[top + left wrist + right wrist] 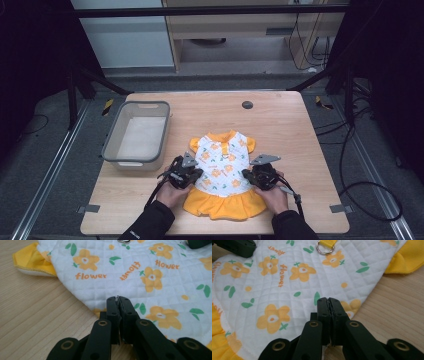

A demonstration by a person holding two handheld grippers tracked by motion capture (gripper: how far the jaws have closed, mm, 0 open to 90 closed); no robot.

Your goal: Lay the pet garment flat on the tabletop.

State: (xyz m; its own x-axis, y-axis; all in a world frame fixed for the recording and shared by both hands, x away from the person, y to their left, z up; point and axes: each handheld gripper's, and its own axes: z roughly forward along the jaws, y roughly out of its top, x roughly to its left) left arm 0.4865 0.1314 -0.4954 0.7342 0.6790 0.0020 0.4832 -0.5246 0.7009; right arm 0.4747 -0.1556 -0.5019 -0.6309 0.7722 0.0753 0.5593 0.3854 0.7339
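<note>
At the near edge of the wooden table (300, 150), a small dress (223, 170) lies flat, its yellow ruffle nearest the person and its collar pointing away. The left gripper (192, 172) sits at the dress's left edge and the right gripper (250, 176) at its right edge, each low over the white flower-print cloth. In both gripper views the black jaws are pressed together, tips resting on the fabric edge; whether cloth is pinched between them I cannot tell. Farther left stands a grey basket (112, 140).
</note>
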